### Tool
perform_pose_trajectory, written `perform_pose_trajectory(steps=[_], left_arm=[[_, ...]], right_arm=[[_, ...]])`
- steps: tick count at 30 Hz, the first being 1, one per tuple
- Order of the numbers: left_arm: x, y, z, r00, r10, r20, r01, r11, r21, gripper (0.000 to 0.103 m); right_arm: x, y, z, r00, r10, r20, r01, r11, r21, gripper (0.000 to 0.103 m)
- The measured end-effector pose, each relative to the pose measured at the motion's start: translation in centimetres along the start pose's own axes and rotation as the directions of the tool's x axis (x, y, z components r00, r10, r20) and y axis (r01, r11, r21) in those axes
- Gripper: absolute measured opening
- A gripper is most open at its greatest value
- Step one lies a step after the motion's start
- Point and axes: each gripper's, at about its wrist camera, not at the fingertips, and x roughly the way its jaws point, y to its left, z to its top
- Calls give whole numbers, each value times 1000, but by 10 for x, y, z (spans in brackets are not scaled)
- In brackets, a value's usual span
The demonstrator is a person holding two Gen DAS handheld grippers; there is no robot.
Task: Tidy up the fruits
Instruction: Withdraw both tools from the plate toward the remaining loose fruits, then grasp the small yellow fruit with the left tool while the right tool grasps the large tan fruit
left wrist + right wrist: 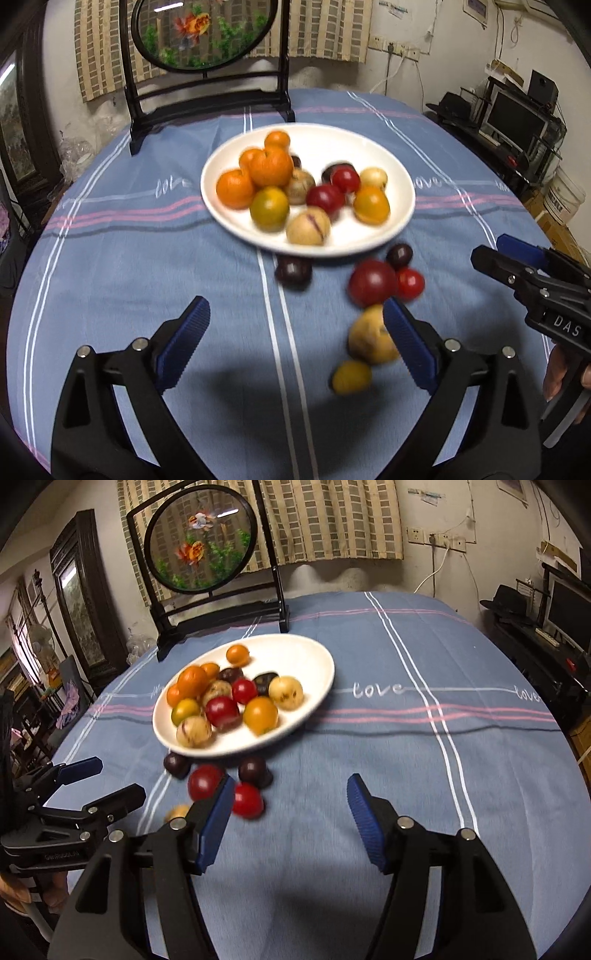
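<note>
A white plate (332, 147) (295, 657) holds several oranges, red plums, dark plums and tan fruits. Loose on the blue cloth in front of it lie a dark plum (293, 273) (176, 764), a second dark plum (399, 254) (253, 770), a big red plum (371, 282) (205, 781), a small red one (410, 282) (247, 799), a tan fruit (369, 339) (177, 812) and a small yellow fruit (351, 376). My left gripper (295, 310) (99, 779) is open over bare cloth, its right finger in front of the tan fruit. My right gripper (291, 786) (517, 266) is open, the small red plum just inside its left finger, untouched.
A round painted screen on a black stand (207, 92) (221, 605) rises behind the plate. The table's right edge (561, 716) drops toward a shelf with a monitor (517, 118). Bare cloth lies to the right of the plate (443, 757) and at the near left (129, 266).
</note>
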Motion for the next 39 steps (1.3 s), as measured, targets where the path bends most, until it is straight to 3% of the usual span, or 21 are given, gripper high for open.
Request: perform_pose_trajectory(steps=[16, 18, 23, 29, 39], left_arm=[[3, -25, -45, 999, -31, -39, 36, 991, 133, 94], [6, -27, -49, 998, -34, -52, 42, 988, 146, 86], [20, -24, -52, 990, -74, -116, 89, 988, 123, 41], [21, -24, -50, 989, -101, -111, 115, 986, 123, 26], [7, -2, -44, 994, -91, -58, 96, 991, 92, 26]], right_arm=[[-4, 7, -31, 999, 17, -48, -17, 1000, 4, 64], [-5, 7, -31, 999, 20, -46, -20, 1000, 2, 64], [-6, 8, -32, 999, 27, -41, -27, 1000, 2, 64], [-3, 13, -32, 998, 34, -52, -35, 999, -14, 64], [-1, 32, -34, 996, 39, -78, -45, 996, -79, 64]])
